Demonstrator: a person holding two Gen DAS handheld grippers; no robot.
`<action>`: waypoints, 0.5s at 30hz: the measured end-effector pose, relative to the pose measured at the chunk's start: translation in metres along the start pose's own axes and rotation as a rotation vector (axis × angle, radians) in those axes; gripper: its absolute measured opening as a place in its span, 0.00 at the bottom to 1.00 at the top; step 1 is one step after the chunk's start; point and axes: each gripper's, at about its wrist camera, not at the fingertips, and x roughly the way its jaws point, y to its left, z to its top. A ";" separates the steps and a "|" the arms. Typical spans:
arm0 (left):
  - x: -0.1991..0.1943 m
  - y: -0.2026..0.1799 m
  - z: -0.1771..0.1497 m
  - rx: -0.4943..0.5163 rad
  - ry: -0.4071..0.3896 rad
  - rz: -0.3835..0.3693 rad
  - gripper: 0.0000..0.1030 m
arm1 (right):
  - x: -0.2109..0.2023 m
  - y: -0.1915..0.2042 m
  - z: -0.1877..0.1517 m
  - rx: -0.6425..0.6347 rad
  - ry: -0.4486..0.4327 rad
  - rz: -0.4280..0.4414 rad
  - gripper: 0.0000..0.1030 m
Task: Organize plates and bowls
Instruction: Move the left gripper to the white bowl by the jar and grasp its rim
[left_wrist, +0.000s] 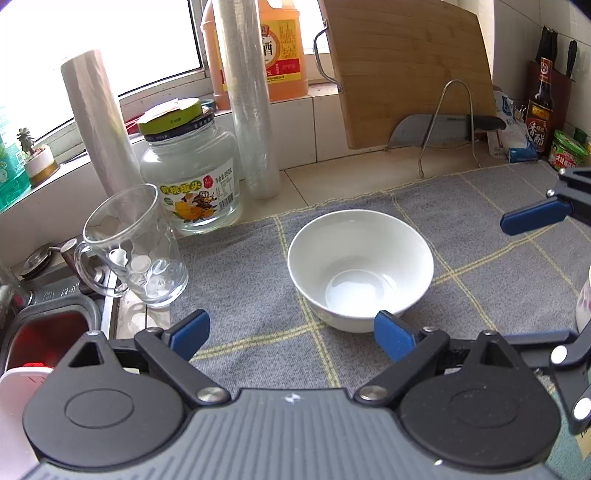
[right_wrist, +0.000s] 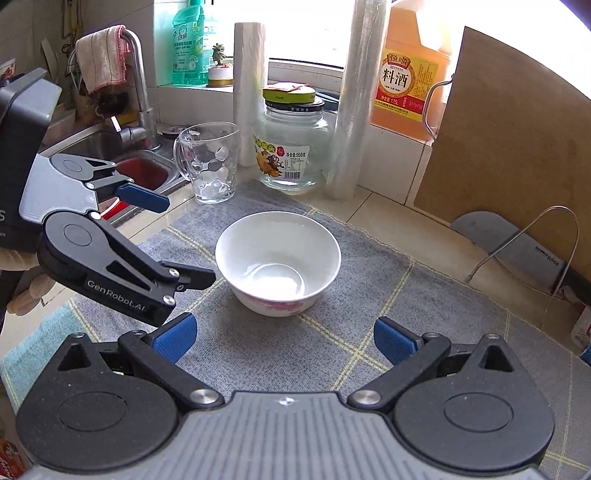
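White bowl (left_wrist: 360, 267) upright on grey mat (left_wrist: 258, 332); left gripper (left_wrist: 291, 332) spread, bowl at 1 o'clock; right gripper (right_wrist: 284, 338) spread, empty.

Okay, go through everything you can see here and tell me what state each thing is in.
bowl: upright, empty, on the cloth
mug: upright, empty
jar: lid on
left gripper: open, holding nothing
right gripper: open, holding nothing
cutting board: leaning against the wall
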 end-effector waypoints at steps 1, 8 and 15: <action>0.004 0.001 0.005 0.001 -0.001 -0.011 0.91 | 0.004 0.003 0.000 0.009 -0.005 -0.017 1.00; 0.027 0.004 0.030 0.024 0.021 -0.124 0.90 | 0.027 0.022 0.002 -0.047 0.003 -0.116 1.00; 0.050 0.004 0.042 0.044 0.056 -0.186 0.79 | 0.051 0.023 0.005 -0.021 0.008 -0.109 1.00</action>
